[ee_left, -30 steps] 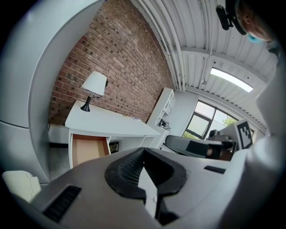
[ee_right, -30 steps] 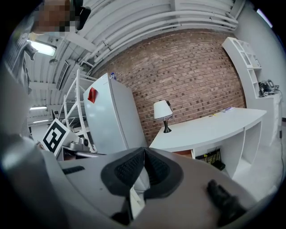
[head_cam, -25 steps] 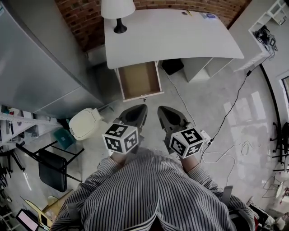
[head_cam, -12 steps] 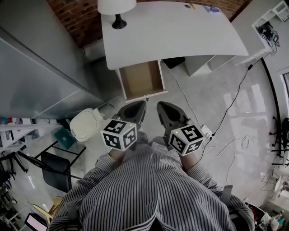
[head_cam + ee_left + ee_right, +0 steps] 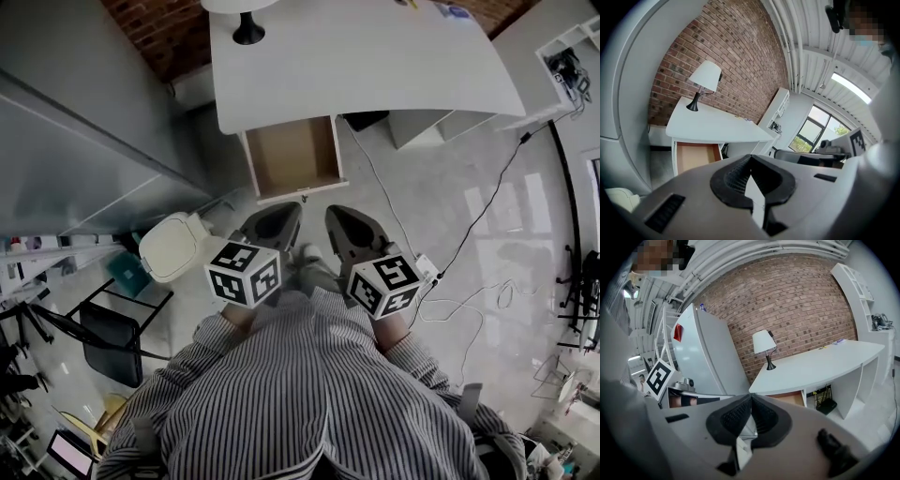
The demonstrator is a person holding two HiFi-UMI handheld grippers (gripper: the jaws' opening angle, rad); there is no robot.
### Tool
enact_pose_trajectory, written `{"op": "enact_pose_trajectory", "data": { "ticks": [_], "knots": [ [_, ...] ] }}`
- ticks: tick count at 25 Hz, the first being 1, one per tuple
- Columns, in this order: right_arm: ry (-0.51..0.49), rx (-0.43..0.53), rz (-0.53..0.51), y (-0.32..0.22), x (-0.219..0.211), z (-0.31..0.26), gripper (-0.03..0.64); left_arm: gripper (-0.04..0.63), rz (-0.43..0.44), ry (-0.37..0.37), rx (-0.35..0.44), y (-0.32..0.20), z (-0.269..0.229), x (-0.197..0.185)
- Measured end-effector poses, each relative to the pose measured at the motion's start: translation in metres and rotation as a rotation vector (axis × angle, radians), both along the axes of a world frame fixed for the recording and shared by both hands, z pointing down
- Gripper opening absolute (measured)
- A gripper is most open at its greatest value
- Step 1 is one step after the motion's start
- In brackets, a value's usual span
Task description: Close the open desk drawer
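desk (image 5: pixel 375 66): white | drawer (image 5: pixel 292 155): tan inside | wall (image 5: pixel 150 23): red brick | shirt (image 5: pixel 309 403): grey-white stripes | chair (image 5: pixel 110 344): black

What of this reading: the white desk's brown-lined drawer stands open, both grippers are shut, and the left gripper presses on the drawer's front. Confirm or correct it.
One error: the left gripper touches nothing. The left gripper view shows the open brown-lined drawer of the white desk far beyond its shut fingers. The right gripper is shut too.

L gripper (image 5: pixel 750 157), jaws meeting at the tips w/ nothing between, faces a white desk (image 5: pixel 715 126) against a brick wall (image 5: pixel 736 61). The desk's drawer (image 5: pixel 696 157) stands pulled out, wood-lined inside; a white-shaded lamp (image 5: pixel 704 79) sits on the desktop's left end.
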State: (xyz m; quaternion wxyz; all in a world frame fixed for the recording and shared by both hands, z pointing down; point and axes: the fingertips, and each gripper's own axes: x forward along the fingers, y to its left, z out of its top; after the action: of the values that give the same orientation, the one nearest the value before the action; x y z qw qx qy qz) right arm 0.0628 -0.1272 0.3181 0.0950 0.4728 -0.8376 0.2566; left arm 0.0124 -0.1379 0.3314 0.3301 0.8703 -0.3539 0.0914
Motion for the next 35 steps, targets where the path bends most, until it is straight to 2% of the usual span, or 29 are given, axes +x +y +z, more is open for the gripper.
{"op": "enact_pose_trajectory", "data": {
  "ticks": [6,11,15,21,27,35],
  "knots": [
    [-0.02,-0.024,-0.036,-0.015,0.008,0.007,0.017,0.012,-0.049,-0.037,-0.023,-0.01,0.011,-0.003],
    [-0.037,-0.048,-0.062,-0.024,0.012,0.017,0.017,0.012,-0.069,0.035,-0.01,-0.015,0.009,0.003],
    [-0.041,-0.067,-0.083,-0.029,0.008,0.027,0.017,0.012,-0.075,0.002,-0.021,-0.019,0.022,0.0],
    [-0.025,-0.099,-0.089,-0.038,0.007,0.048,0.017,0.012,-0.078,-0.03,-0.062,-0.025,0.049,-0.003],
    [-0.001,-0.134,-0.102,-0.042,0.015,0.071,0.017,0.012,-0.143,-0.033,-0.153,-0.022,0.087,-0.001],
    [0.018,-0.146,-0.105,-0.057,0.029,0.106,0.017,0.012,-0.161,-0.055,-0.209,-0.017,0.13,0.001]
  ]
}}
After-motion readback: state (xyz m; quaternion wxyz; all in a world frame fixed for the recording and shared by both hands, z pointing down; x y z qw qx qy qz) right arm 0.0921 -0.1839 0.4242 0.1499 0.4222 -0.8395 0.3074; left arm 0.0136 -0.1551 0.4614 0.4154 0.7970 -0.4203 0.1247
